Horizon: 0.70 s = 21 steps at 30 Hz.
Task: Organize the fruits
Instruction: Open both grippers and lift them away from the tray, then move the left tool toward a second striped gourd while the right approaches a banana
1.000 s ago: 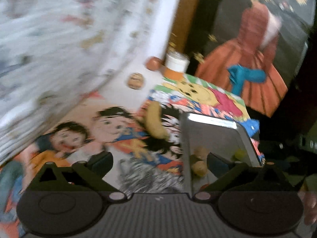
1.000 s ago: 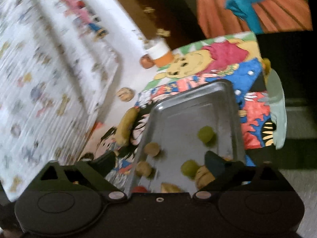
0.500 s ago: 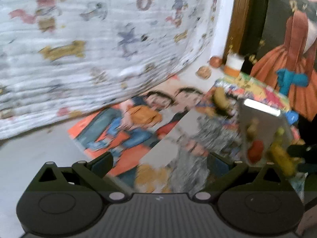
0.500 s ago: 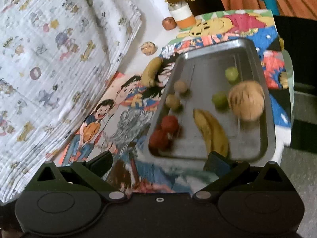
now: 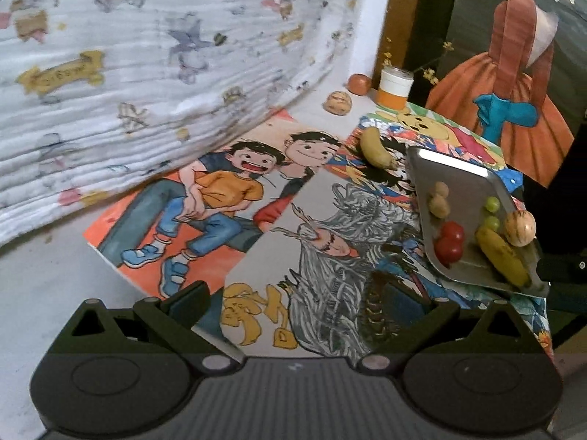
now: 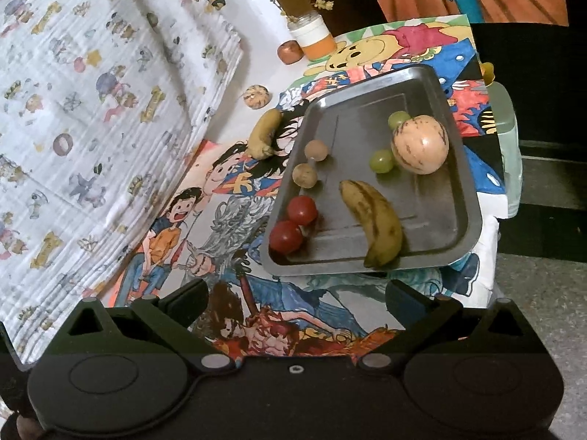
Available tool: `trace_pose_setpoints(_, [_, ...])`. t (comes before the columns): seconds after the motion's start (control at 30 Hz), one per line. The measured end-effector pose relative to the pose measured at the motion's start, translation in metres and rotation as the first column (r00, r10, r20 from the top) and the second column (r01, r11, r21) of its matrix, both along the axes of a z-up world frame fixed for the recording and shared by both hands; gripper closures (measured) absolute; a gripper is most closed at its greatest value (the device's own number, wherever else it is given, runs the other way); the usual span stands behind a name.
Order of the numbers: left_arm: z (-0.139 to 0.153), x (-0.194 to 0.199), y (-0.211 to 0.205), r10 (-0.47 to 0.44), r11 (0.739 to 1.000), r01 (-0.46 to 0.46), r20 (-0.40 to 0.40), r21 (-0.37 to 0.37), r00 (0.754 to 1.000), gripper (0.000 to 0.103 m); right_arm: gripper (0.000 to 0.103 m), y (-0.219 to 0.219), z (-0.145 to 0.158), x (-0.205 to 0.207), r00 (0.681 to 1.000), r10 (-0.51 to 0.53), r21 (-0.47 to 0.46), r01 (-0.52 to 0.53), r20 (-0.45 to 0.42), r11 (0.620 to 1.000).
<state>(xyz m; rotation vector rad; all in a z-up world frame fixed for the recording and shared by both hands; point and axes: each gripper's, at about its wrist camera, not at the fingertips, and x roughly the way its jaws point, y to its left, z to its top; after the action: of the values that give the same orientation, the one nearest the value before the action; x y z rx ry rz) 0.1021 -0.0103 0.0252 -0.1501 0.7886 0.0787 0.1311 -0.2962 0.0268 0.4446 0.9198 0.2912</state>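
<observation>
Fruits sit mostly in the steel tray [image 6: 458,190] on the desk, yet with one banana [image 6: 264,134] lying just beside it, either wide, empty claw [image 6: 297,293] should probably straddle its middle and close gently, avoiding bruising.

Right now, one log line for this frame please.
left gripper: open, empty | right gripper: open, empty | tray: banana, tomatoes, grapes, melon | outside: second banana

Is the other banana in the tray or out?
Out. That banana lies on the drawings beside the metal tray, just past its far left rim.
</observation>
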Motion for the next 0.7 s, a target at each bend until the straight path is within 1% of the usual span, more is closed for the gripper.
trace_pose_setpoints(0.07, [-0.002,0.003,0.001,-0.006,1.000,0.006,-0.012,0.001,1.000,0.000,0.001,0.003,0.001,0.001,1.000,0.010,-0.024,-0.010,0.007,1.000])
trace_pose_setpoints(0.17, [0.000,0.011,0.005,-0.024,1.000,0.025,-0.020,0.013,1.000,0.000,0.001,0.013,0.008,0.008,0.998,0.046,-0.091,-0.042,0.040,0.995])
trace_pose_setpoints(0.23, [0.004,0.020,0.008,-0.036,0.999,0.037,-0.023,0.030,0.999,0.000,0.001,0.020,0.016,0.014,0.994,0.080,-0.139,-0.068,0.081,0.988])
trace_pose_setpoints(0.33, [0.009,0.035,0.012,-0.048,0.997,0.048,-0.009,0.056,0.999,0.000,0.001,0.028,0.026,0.022,0.987,0.099,-0.192,-0.073,0.130,0.979])
trace_pose_setpoints(0.43, [0.008,0.050,0.018,-0.039,0.998,0.040,-0.023,0.046,0.999,0.000,0.001,0.031,0.031,0.029,0.983,0.097,-0.196,-0.065,0.157,0.978])
trace_pose_setpoints(0.5, [0.007,0.056,0.021,-0.037,0.998,0.039,-0.030,0.042,0.999,0.000,0.001,0.033,0.032,0.034,0.983,0.098,-0.192,-0.067,0.158,0.979])
trace_pose_setpoints(0.7, [0.007,0.070,0.026,-0.038,0.997,0.041,-0.039,0.063,0.999,0.000,0.001,0.040,0.036,0.049,0.979,0.121,-0.210,-0.086,0.164,0.974])
